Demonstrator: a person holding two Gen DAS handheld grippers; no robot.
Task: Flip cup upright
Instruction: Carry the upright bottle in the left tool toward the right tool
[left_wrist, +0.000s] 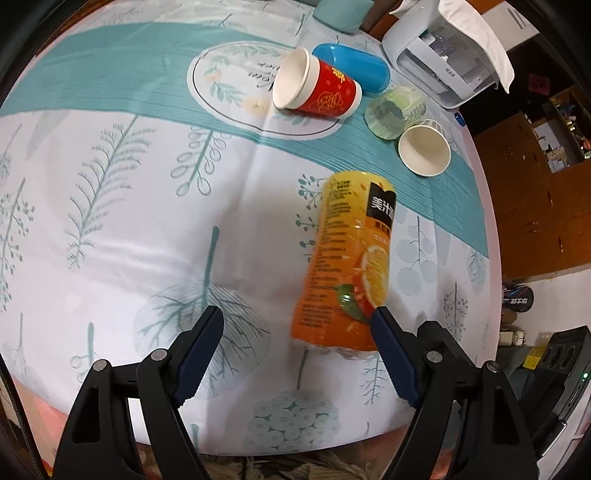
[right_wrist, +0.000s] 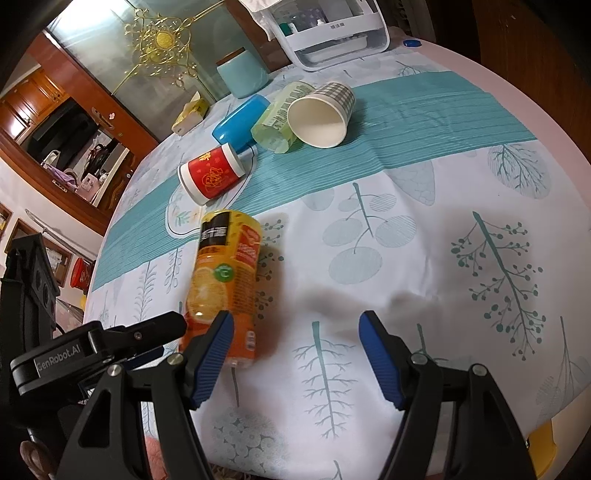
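Note:
An orange juice cup (left_wrist: 347, 266) lies on its side on the tablecloth, near the front edge; it also shows in the right wrist view (right_wrist: 223, 288). My left gripper (left_wrist: 297, 328) is open, its right finger (left_wrist: 391, 354) beside the cup's near end. My right gripper (right_wrist: 295, 336) is open and empty, its left finger (right_wrist: 212, 358) in front of the cup's near end. The left gripper's body (right_wrist: 92, 350) shows at the left of the right wrist view.
Further back lie a red cup (left_wrist: 314, 86), a blue case (left_wrist: 354, 66), a green wrapped roll (left_wrist: 395, 110) and a checked paper cup (left_wrist: 424, 147), all on their sides. A white appliance (left_wrist: 443, 55) stands at the far edge. The table edge (left_wrist: 487, 236) is at right.

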